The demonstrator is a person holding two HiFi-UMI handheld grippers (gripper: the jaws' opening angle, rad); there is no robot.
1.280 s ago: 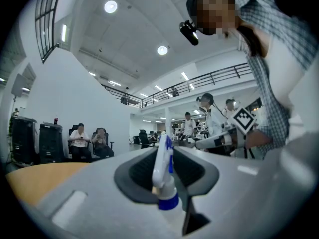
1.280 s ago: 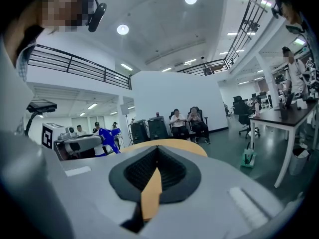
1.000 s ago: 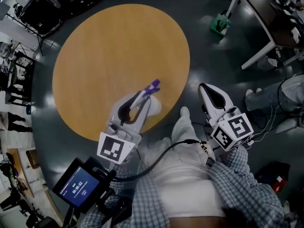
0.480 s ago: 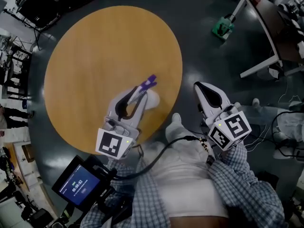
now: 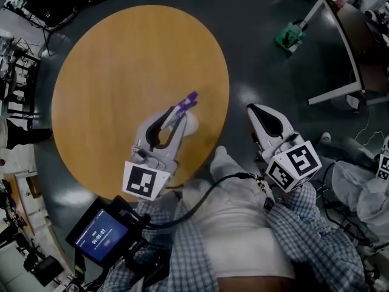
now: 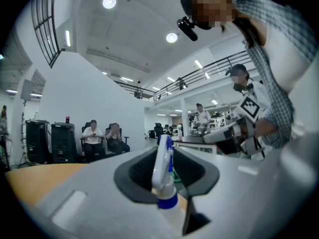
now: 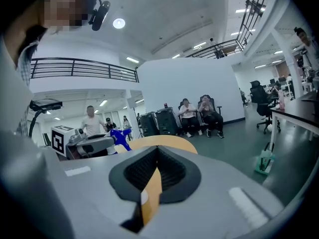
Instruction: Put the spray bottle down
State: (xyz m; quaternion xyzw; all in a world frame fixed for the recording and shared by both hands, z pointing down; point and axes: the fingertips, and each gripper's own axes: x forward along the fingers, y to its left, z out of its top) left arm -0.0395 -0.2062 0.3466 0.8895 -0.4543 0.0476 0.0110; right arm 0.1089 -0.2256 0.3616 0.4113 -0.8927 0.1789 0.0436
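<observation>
Round wooden table (image 5: 109,72) on a dark floor; my left gripper (image 5: 180,113) is over its near edge, jaws pinching the spray bottle (image 5: 190,126) just below the collar. The nozzle leads along the jaws and the bottle is above the wood, not resting on it as far as I can judge. Right gripper (image 5: 254,109) is off the table over the floor, jaws pressed together on nothing. I'd move further in from the edge, bring the base down until it sits flat, then spread the jaws and back out level so I don't clip the trigger

White spray bottle (image 5: 190,126), seemingly purple nozzle (image 5: 190,98)
</observation>
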